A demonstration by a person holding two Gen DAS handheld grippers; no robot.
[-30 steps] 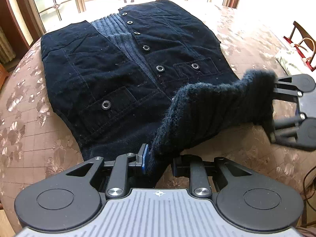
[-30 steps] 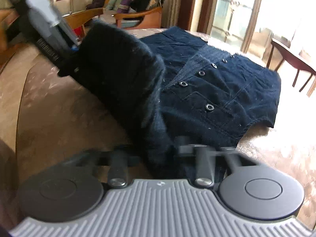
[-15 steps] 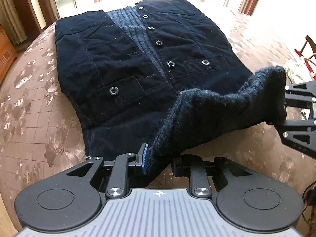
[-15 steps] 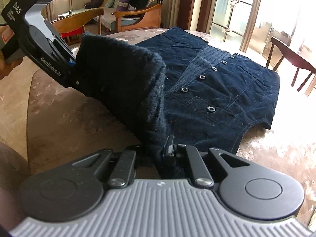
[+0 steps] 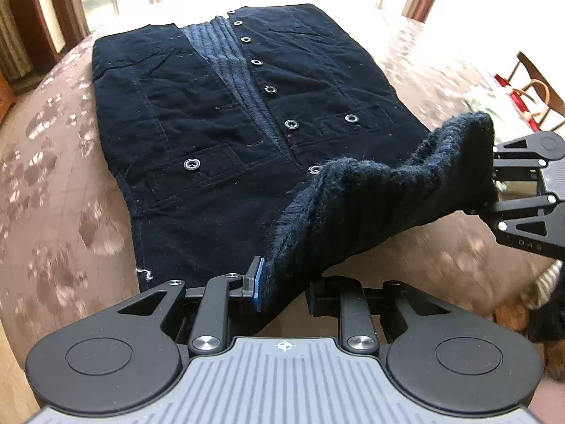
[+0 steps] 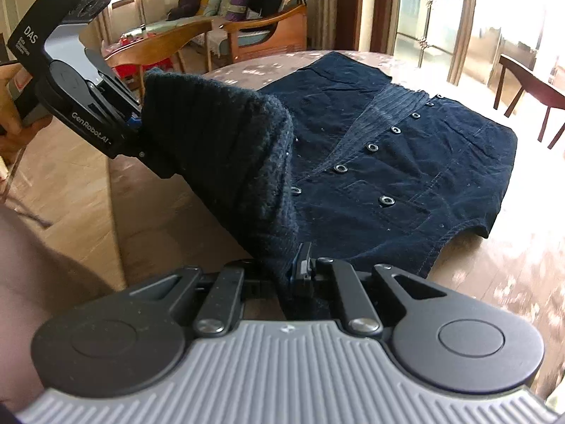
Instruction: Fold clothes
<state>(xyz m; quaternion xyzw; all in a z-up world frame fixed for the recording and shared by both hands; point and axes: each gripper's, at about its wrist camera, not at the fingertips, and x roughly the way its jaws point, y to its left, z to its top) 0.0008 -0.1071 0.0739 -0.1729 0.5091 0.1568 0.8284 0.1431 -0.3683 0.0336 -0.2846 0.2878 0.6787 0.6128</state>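
Dark corduroy vest [image 5: 219, 113] spread flat, front up, across the middle of the table [image 5: 53, 183], far hem reaching toward the far edge, near hem close to the near edge. Knitted collar band [image 5: 381, 198] at the near end lifted clear of the tabletop, stretched between two grippers. Left gripper [image 5: 282, 282] clamped on one end of that band, jaws narrow with knit pinched between them; right gripper [image 6: 296, 275] likewise closed on the other end, fabric filling the gap.

Risks, as judged from here: thick fuzzy knit slipping out of either pinch if pulled unevenly, since only an edge is caught; flat body dragging toward the near edge and rucking up instead of folding over; band sagging in the middle and landing crooked, leaving a skewed crease; snaps catching on the knit.

Count: one vest, one table, two grippers, one hand [image 6: 14, 106] seen behind the left gripper. Snaps: six visible down the front placket in the left view, plus one on each of two pocket flaps; more possibly hidden under the raised band
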